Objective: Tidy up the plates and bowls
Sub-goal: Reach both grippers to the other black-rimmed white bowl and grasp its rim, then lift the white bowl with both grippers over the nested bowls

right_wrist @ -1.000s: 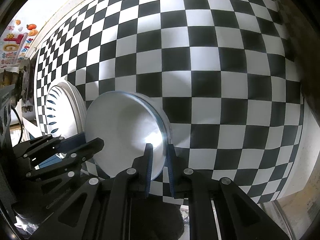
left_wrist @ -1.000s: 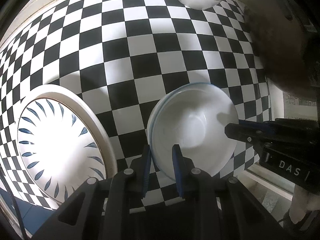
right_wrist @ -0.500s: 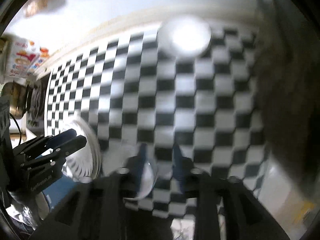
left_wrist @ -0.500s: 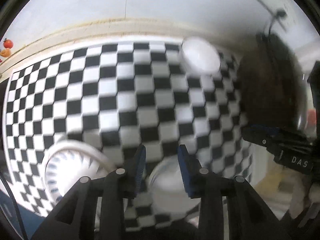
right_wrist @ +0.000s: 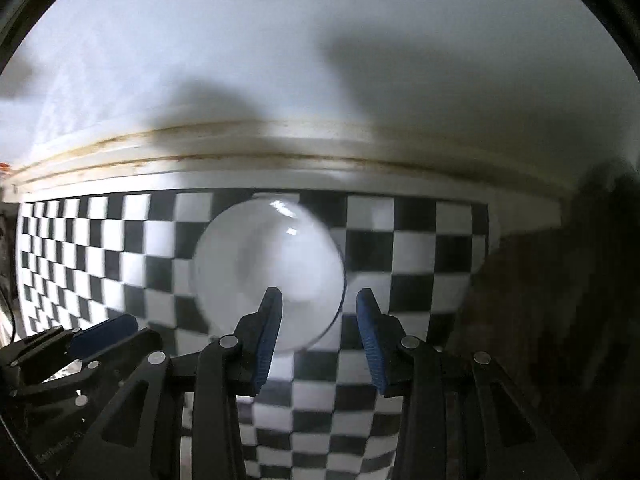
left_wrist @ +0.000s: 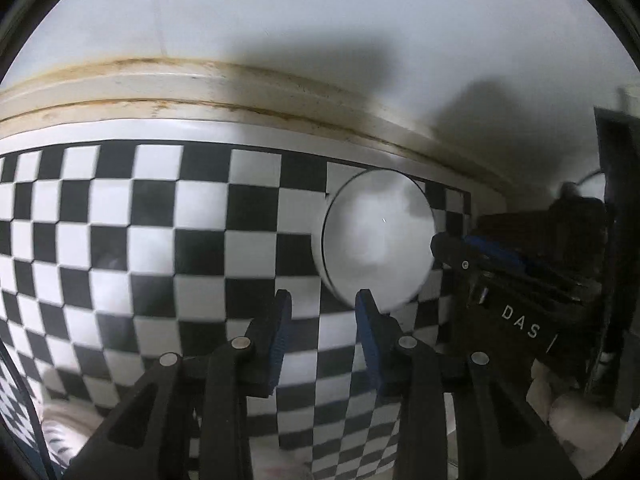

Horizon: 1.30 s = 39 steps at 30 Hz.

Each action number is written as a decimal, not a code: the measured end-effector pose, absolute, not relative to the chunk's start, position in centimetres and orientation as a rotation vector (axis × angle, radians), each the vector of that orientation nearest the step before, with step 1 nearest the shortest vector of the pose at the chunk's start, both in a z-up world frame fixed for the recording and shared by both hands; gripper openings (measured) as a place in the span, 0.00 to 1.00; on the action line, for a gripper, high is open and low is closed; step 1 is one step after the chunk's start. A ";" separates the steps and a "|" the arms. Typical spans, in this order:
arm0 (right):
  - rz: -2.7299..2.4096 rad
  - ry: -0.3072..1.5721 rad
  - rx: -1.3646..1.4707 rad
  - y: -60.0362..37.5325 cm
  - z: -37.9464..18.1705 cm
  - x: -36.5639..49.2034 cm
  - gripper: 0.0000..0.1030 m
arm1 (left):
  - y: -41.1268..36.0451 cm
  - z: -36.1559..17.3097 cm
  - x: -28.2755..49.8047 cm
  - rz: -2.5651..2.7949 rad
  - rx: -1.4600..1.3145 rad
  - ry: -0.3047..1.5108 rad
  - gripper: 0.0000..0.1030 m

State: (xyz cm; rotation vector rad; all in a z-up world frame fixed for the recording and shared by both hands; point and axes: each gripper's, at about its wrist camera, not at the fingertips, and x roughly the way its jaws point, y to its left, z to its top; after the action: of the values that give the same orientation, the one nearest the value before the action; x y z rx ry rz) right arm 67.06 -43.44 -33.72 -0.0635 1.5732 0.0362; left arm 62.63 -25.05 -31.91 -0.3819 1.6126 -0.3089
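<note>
White bowl (right_wrist: 268, 268) sits on my checkered cloth (right_wrist: 412, 240) near its far edge by the wall. My left gripper (left_wrist: 322, 316) stands slightly parted and empty just left of it; my right gripper (right_wrist: 318, 316), wider apart, is empty too.

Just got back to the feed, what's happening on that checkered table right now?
A person is tidying dishes with two handheld tongs. Both the left tongs and the right tongs are empty, their jaws having just opened. They now point at a lone white bowl near the back edge of the checkered table, by the wall. Neither is touching it yet. A patterned plate peeks in at the lower left of the left view.
</note>
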 end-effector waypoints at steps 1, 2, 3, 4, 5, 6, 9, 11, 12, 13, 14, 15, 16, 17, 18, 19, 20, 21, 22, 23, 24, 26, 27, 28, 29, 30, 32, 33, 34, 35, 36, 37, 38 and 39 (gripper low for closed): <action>0.030 1.587 -0.073 -43.5 -34.3 67.7 0.40 | -25.4 -32.6 63.0 -0.312 -0.382 1.626 0.30; 0.023 1.599 -0.082 -43.5 -35.0 68.4 0.39 | -25.8 -33.3 63.4 -0.317 -0.382 1.643 0.30; 0.022 1.607 -0.086 -43.6 -35.6 68.8 0.39 | -26.1 -33.9 63.5 -0.321 -0.378 1.656 0.30; 0.019 1.615 -0.083 -43.6 -36.2 69.1 0.39 | -26.4 -34.6 63.8 -0.324 -0.370 1.668 0.30; 0.012 1.623 -0.079 -43.7 -36.7 69.4 0.39 | -26.5 -35.1 64.0 -0.324 -0.370 1.678 0.30; 0.007 1.630 -0.072 -44.0 -37.1 69.4 0.38 | -26.7 -35.5 64.1 -0.326 -0.372 1.686 0.30; -0.001 1.658 -0.063 -44.8 -38.7 70.1 0.31 | -27.1 -36.5 64.7 -0.341 -0.392 1.700 0.27; -0.001 1.677 -0.046 -45.1 -39.7 70.4 0.22 | -27.2 -36.8 65.0 -0.357 -0.396 1.693 0.25; 0.010 1.684 -0.028 -45.2 -40.0 70.5 0.18 | -27.2 -37.0 65.1 -0.367 -0.401 1.689 0.24; 0.028 1.691 0.000 -45.3 -40.4 70.6 0.13 | -27.2 -37.2 65.1 -0.360 -0.392 1.693 0.20; 0.024 1.689 -0.005 -45.3 -40.5 70.7 0.13 | -27.2 -37.2 65.1 -0.359 -0.391 1.693 0.19; 0.023 1.690 -0.019 -45.2 -40.5 70.8 0.13 | -27.1 -37.2 65.1 -0.360 -0.395 1.692 0.19; 0.025 1.689 -0.036 -45.0 -40.5 70.9 0.13 | -27.1 -37.1 65.1 -0.359 -0.395 1.690 0.19; 0.025 1.689 -0.036 -45.1 -40.5 70.9 0.13 | -27.1 -36.9 65.0 -0.353 -0.385 1.685 0.19; 0.026 1.695 -0.027 -45.2 -40.5 71.0 0.12 | -27.2 -37.0 65.1 -0.347 -0.371 1.679 0.19; 0.029 1.702 -0.018 -45.2 -40.5 70.9 0.11 | -27.3 -36.8 65.0 -0.339 -0.353 1.672 0.19; 0.036 1.709 -0.001 -45.3 -40.3 70.5 0.10 | -27.4 -36.7 64.9 -0.334 -0.346 1.670 0.19; 0.039 1.713 0.014 -45.1 -40.4 70.2 0.10 | -27.2 -36.7 64.7 -0.333 -0.343 1.670 0.19; 0.042 1.717 0.026 -45.2 -40.4 70.0 0.09 | -27.1 -36.6 64.6 -0.331 -0.344 1.671 0.19; 0.049 1.721 0.029 -45.3 -40.3 69.8 0.09 | -26.9 -36.4 64.4 -0.327 -0.340 1.670 0.19; 0.055 1.722 0.032 -45.3 -40.2 69.7 0.09 | -26.9 -36.2 64.3 -0.323 -0.334 1.667 0.19; 0.072 1.723 0.036 -45.0 -39.9 69.5 0.08 | -26.5 -35.5 63.8 -0.318 -0.314 1.650 0.19; 0.078 1.719 0.035 -44.8 -39.5 69.3 0.08 | -26.4 -35.3 63.5 -0.316 -0.310 1.647 0.19; 0.086 1.712 0.033 -44.8 -39.2 68.8 0.08 | -26.3 -35.0 63.2 -0.314 -0.307 1.642 0.19; 0.096 1.705 0.033 -44.6 -38.8 68.5 0.08 | -26.1 -34.6 62.9 -0.313 -0.302 1.637 0.19; 0.103 1.701 0.034 -44.5 -38.4 68.3 0.08 | -25.8 -34.1 62.5 -0.312 -0.296 1.631 0.19; 0.119 1.689 0.041 -44.2 -37.3 67.3 0.08 | -25.4 -33.1 61.8 -0.303 -0.284 1.616 0.19; 0.127 1.684 0.048 -44.2 -36.9 66.9 0.08 | -25.2 -32.5 61.4 -0.301 -0.278 1.604 0.19; 0.137 1.678 0.055 -44.1 -36.3 66.5 0.08 | -24.9 -31.9 61.0 -0.300 -0.271 1.595 0.19; 0.143 1.673 0.059 -44.0 -35.9 66.1 0.07 | -24.6 -31.1 60.5 -0.297 -0.259 1.582 0.19; 0.152 1.667 0.065 -43.9 -35.4 65.8 0.07 | -24.4 -30.6 60.1 -0.295 -0.256 1.572 0.19; 0.159 1.661 0.075 -43.9 -34.9 65.4 0.07 | -24.2 -30.1 59.6 -0.295 -0.252 1.563 0.19; 0.169 1.653 0.075 -43.6 -34.2 64.4 0.07 | -23.9 -29.3 58.8 -0.295 -0.240 1.553 0.19; 0.177 1.644 0.076 -43.5 -33.6 63.8 0.07 | -23.8 -29.0 58.4 -0.293 -0.236 1.548 0.19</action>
State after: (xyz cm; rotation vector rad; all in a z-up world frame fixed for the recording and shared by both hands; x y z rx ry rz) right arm 63.77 -43.47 -33.58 0.0761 1.6442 0.1768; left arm 58.35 -23.75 -28.96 -0.2358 1.5476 -0.2933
